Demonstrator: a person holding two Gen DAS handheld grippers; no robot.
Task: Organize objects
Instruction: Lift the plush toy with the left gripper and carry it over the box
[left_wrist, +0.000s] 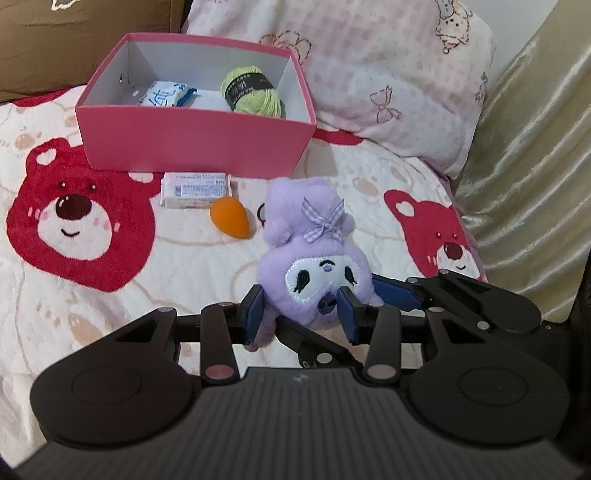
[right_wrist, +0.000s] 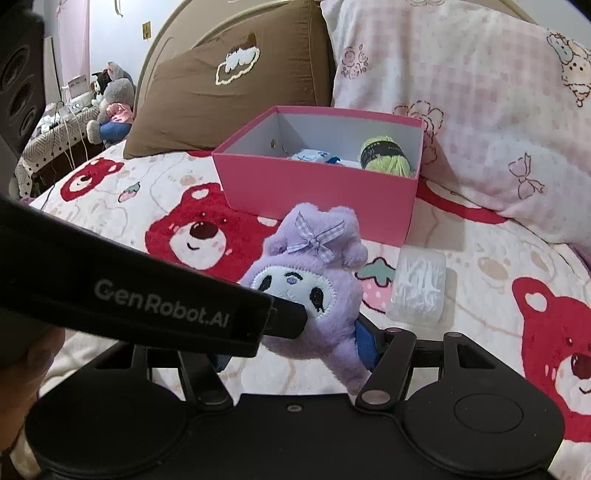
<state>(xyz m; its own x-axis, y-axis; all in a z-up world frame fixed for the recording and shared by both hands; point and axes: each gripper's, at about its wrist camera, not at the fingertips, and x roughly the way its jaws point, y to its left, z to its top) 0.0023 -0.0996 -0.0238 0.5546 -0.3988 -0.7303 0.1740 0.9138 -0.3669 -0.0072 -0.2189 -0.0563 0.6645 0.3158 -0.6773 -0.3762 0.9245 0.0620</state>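
A purple plush toy (left_wrist: 317, 258) with a checked bow and a white face hangs above the bear-print blanket (left_wrist: 85, 229). My left gripper (left_wrist: 302, 314) is shut on its lower face, one blue pad on each side. In the right wrist view the plush toy (right_wrist: 314, 291) also sits in my right gripper (right_wrist: 293, 352), which is shut on its body. The left gripper's black body hides most of the right gripper's left pad. Behind stands an open pink box (left_wrist: 195, 147) holding green yarn (left_wrist: 255, 92) and a blue-white packet (left_wrist: 166, 94).
A tissue packet (left_wrist: 197, 190) and an orange egg-shaped sponge (left_wrist: 231, 219) lie in front of the box. A clear case of white picks (right_wrist: 417, 288) lies right of the plush. A pink pillow (left_wrist: 388, 74) and a brown pillow (right_wrist: 229, 85) back the bed. Gold fabric (left_wrist: 535, 147) borders the right.
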